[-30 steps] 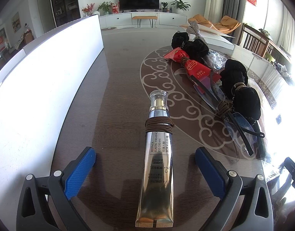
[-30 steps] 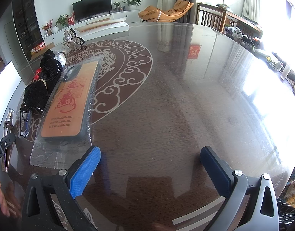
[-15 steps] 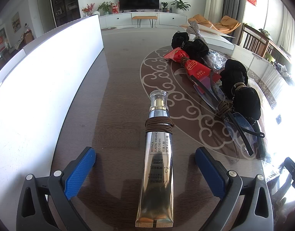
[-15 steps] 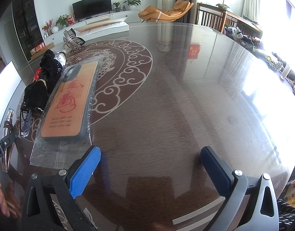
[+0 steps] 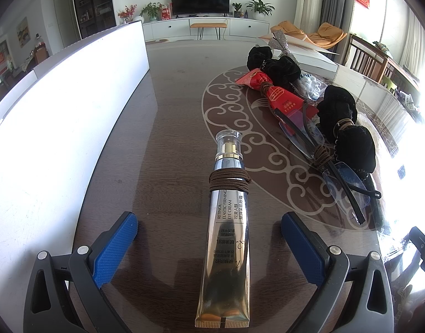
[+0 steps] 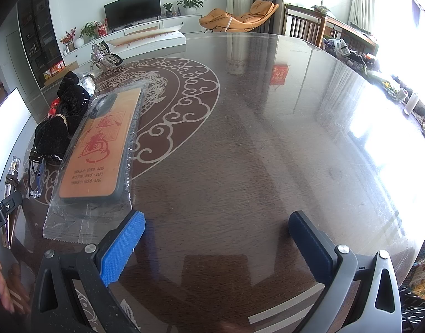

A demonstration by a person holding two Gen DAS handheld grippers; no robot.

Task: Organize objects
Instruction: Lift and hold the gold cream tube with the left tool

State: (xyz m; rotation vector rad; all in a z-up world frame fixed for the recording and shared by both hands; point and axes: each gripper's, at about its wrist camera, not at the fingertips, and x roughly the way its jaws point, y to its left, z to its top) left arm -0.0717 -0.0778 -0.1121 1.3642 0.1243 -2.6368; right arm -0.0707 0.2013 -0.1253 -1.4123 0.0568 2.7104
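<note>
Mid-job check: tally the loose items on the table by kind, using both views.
Eye cream tube: 1
Glasses: 1
Red packet: 1
Black velvet bundles: 2
Bagged phone case: 1
Silver bow clip: 1
Clear bag of white pieces: 1
Total: 8

Bright daylight, blown-out right side (window glare), fisheye-warped edges

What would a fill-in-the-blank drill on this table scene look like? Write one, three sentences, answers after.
1. The eye cream tube lies between the fingers of the ___ claw.
2. A brown hair tie is wound around the tube just below its ___.
3. The phone case near the right claw is sealed in a clear ___ bag.

Missing words: left; cap; plastic
</note>
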